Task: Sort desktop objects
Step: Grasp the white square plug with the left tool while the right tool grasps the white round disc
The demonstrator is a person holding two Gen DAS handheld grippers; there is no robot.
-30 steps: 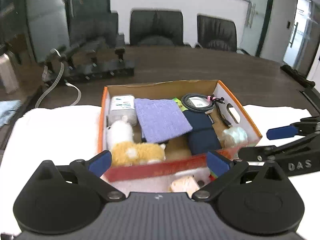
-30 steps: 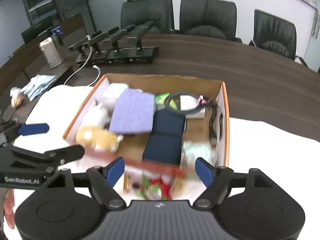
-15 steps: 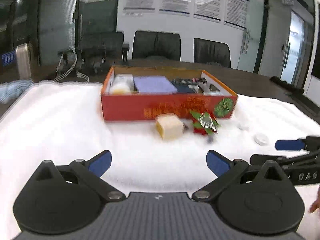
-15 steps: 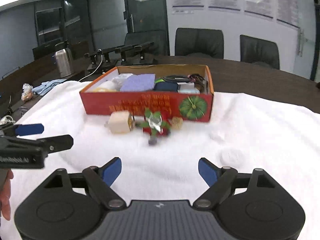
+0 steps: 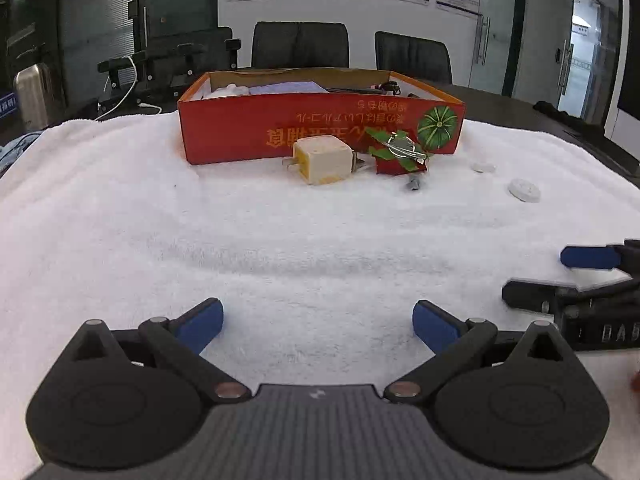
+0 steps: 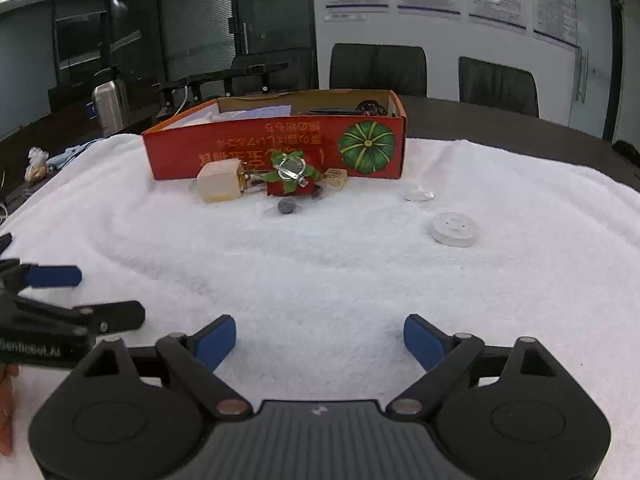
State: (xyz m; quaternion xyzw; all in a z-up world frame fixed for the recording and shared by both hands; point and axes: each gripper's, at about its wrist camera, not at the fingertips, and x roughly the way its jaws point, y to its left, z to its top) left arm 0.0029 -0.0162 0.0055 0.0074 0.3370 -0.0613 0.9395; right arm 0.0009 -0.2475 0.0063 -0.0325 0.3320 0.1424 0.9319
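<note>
Holding both claws low over the white towel (image 5: 280, 240), you have the left claw (image 5: 318, 322) spread empty and the right claw (image 6: 320, 338), just widened, spread empty, with the charger (image 5: 322, 160) near the box (image 5: 248, 132).

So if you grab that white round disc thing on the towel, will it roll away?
Probably not. The white disc lies flat on the fluffy towel, so it should stay put rather than roll. It looks like hard plastic, likely stiff and light. Being so low, it may be fiddly for the fingers to get under.
</note>
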